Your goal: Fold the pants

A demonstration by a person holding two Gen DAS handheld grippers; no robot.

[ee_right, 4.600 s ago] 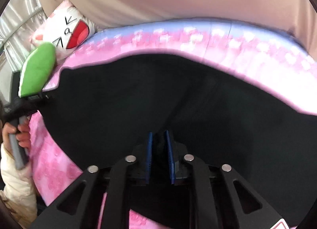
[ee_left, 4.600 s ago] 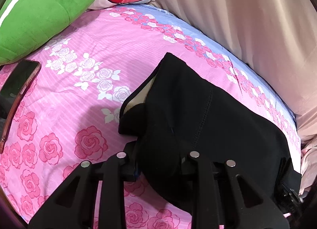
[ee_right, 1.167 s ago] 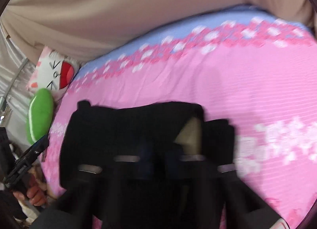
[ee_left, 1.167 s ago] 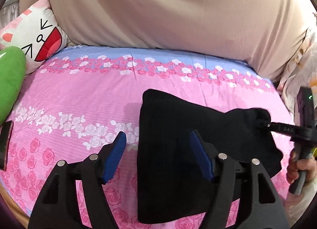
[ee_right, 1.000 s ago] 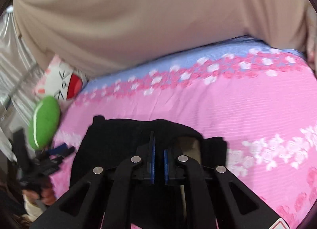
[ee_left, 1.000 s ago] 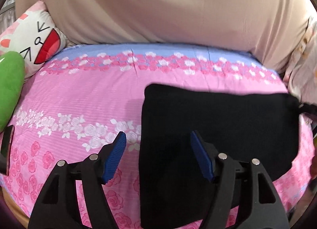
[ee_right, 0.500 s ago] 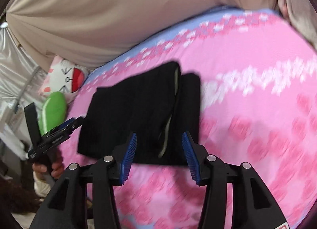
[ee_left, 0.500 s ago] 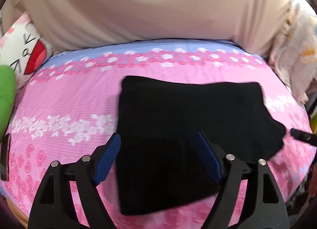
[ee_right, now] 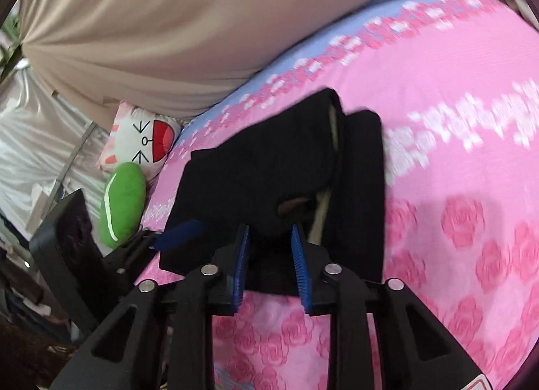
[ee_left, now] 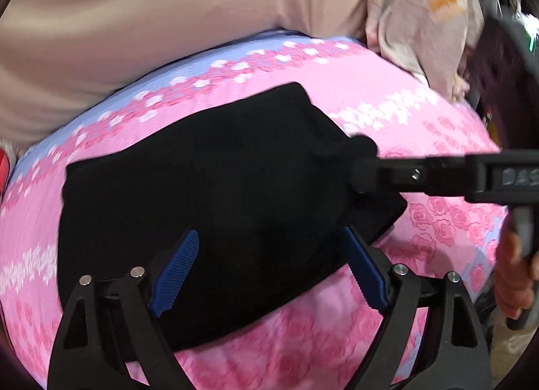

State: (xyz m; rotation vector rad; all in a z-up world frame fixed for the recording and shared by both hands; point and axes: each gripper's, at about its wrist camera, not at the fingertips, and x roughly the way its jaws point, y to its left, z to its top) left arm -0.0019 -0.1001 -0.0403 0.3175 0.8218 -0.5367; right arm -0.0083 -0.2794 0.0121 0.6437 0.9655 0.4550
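We note folded pants (ee_left: 209, 194) mid-bedsheet (ee_left: 337, 339), pink margin on all sides; left gripper (ee_left: 269, 272) spread wide; right gripper (ee_right: 269, 255) unclenched, straddling near pants edge.

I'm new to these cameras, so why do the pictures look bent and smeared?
Left wrist view: fisheye bends the pink bedsheet into a dome, corners dark; right gripper blurred. Right wrist view: same bulge, rose print streaked by motion, black pants soft-edged, grey shadow beside them.
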